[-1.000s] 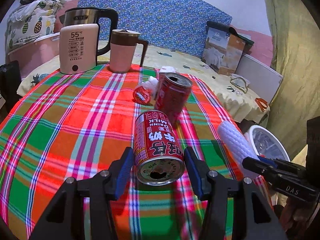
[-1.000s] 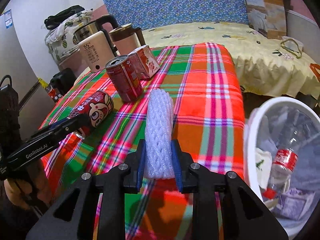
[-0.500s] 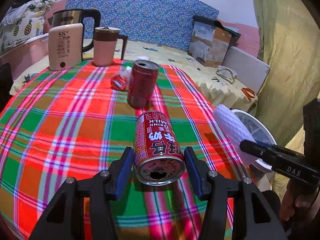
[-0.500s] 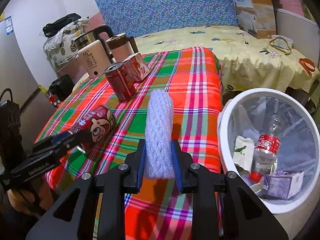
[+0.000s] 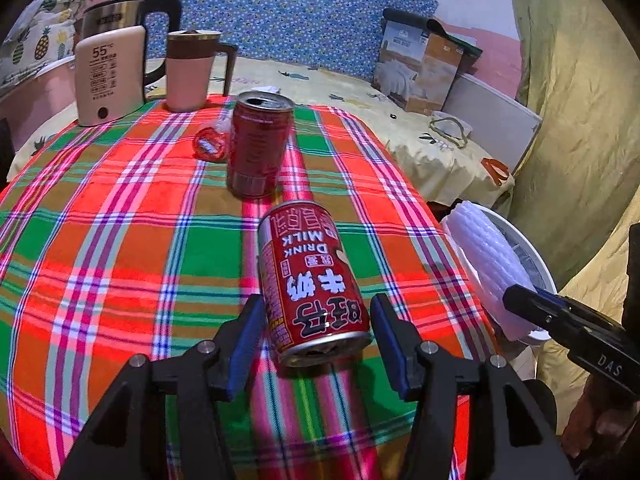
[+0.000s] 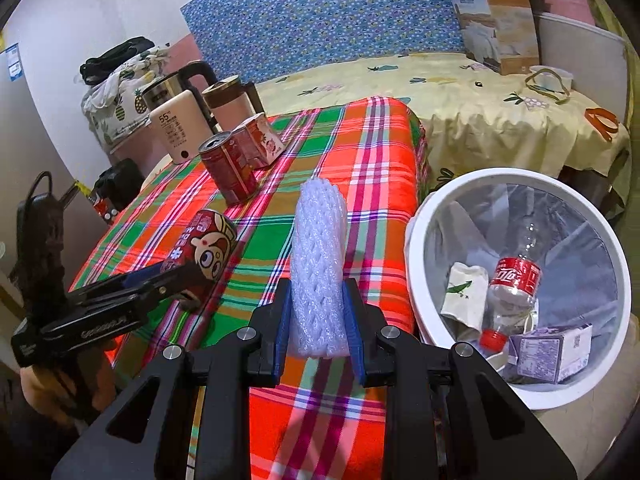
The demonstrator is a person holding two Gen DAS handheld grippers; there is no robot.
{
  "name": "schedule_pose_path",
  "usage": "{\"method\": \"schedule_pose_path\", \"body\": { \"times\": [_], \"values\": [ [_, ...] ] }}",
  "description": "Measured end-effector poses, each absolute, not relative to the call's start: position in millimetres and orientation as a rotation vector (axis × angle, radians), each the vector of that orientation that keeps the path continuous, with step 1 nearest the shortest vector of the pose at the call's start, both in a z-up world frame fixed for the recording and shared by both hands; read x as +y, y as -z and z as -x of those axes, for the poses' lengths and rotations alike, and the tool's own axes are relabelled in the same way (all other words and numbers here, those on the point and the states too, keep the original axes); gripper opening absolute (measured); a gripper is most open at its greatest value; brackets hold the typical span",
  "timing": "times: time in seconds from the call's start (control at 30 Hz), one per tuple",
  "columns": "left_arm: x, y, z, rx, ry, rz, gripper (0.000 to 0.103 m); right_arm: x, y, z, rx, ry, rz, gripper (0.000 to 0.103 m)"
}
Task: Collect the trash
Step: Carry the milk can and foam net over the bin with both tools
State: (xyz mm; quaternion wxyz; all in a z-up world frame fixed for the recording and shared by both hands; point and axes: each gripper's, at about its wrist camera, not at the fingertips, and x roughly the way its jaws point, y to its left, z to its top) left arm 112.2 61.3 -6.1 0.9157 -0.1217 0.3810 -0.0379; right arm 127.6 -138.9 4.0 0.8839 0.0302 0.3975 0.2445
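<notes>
My left gripper [image 5: 316, 336] is shut on a red milk drink can [image 5: 312, 280], held lying flat above the plaid tablecloth [image 5: 120, 220]. The can also shows in the right wrist view [image 6: 208, 248]. My right gripper [image 6: 318, 324] is shut on a white foam net sleeve [image 6: 318, 264], held near the table's right edge; it also shows in the left wrist view [image 5: 488, 268]. A white trash bin [image 6: 416, 240] with a clear liner stands beside the table and holds a bottle, a carton and paper.
An upright open red can [image 5: 258, 144] and a small red-and-white carton [image 6: 256, 140] stand on the table. A kettle [image 5: 110, 72] and a pink jug [image 5: 192, 68] stand at the far edge. A bed with a cardboard box [image 6: 500, 20] lies behind.
Both grippers have pulled back toward the table's near right side with their loads. The bin has come into fuller view under the right gripper's side.
</notes>
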Motion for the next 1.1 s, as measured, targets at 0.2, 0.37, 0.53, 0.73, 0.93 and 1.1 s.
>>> {"method": "schedule_pose_path", "body": {
  "times": [0.2, 0.37, 0.53, 0.73, 0.93, 1.1],
  "values": [
    [47.2, 2.8, -112.1, 0.763, 0.084, 0.203, 0.056, -152.2, -4.9, -125.3, 0.817, -0.493, -0.083, 0.027],
    [34.2, 1.3, -112.4, 0.76, 0.114, 0.189, 0.056, -166.1, -6.4, -125.0, 0.807, -0.47, -0.101, 0.027],
    [19.8, -3.8, -113.9, 0.748, 0.15, 0.18, 0.055, -181.1, -9.3, -123.8, 0.794, -0.439, -0.118, 0.027],
    [2.5, -8.5, -118.3, 0.734, 0.198, 0.17, 0.055, -198.3, -11.3, -123.7, 0.783, -0.398, -0.137, 0.027],
    [-5.8, -11.8, -119.5, 0.724, 0.216, 0.16, 0.055, -210.8, -11.8, -124.5, 0.775, -0.368, -0.151, 0.027],
    [-11.7, -20.3, -121.6, 0.7, 0.226, 0.15, 0.054, -220.0, -12.6, -127.0, 0.767, -0.348, -0.162, 0.027]
  ]
}}
